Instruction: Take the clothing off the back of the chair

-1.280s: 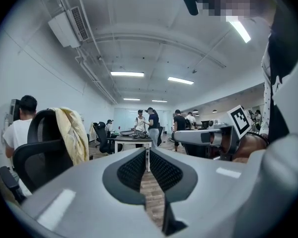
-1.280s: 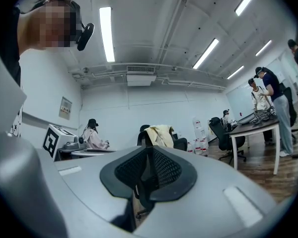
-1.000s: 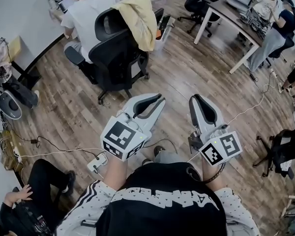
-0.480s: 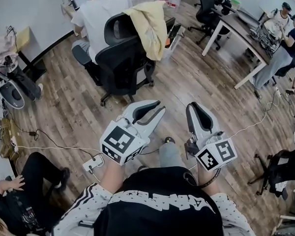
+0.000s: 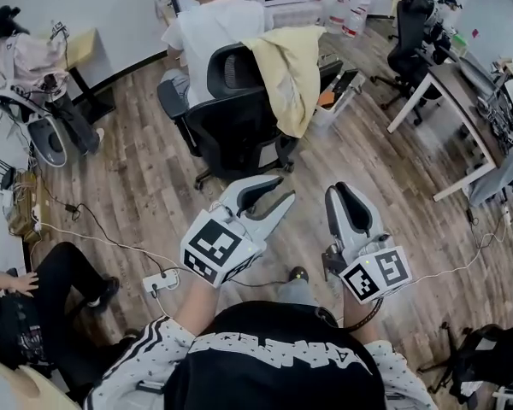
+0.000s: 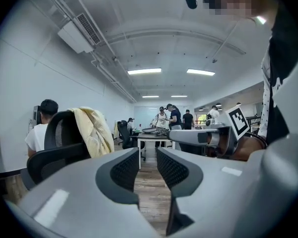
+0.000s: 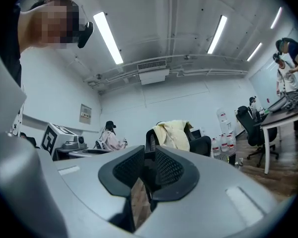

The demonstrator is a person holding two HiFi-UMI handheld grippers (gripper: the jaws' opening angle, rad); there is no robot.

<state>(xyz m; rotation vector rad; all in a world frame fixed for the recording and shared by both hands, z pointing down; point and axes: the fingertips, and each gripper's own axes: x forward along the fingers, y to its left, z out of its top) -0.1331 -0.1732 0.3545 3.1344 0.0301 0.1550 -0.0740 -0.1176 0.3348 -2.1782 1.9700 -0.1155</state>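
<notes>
A pale yellow garment (image 5: 293,71) hangs over the back of a black office chair (image 5: 239,118) ahead of me; it also shows in the left gripper view (image 6: 93,129) and the right gripper view (image 7: 174,133). A person in a white shirt (image 5: 209,24) sits in that chair, facing away. My left gripper (image 5: 269,191) is held well short of the chair, its jaws opening with a clear gap and nothing between them. Beside it my right gripper (image 5: 346,196) points the same way, jaws opening by a narrow gap, also empty.
A power strip (image 5: 162,282) and cables lie on the wood floor at my left, next to a seated person's leg (image 5: 64,280). A white desk (image 5: 445,101) and a second black chair (image 5: 410,24) stand at the right. Water bottles (image 7: 223,144) sit by the wall.
I have come closer to the chair, which now sits lower and more central in the head view. Both grippers stay in front of me; the left jaws have parted wider.
</notes>
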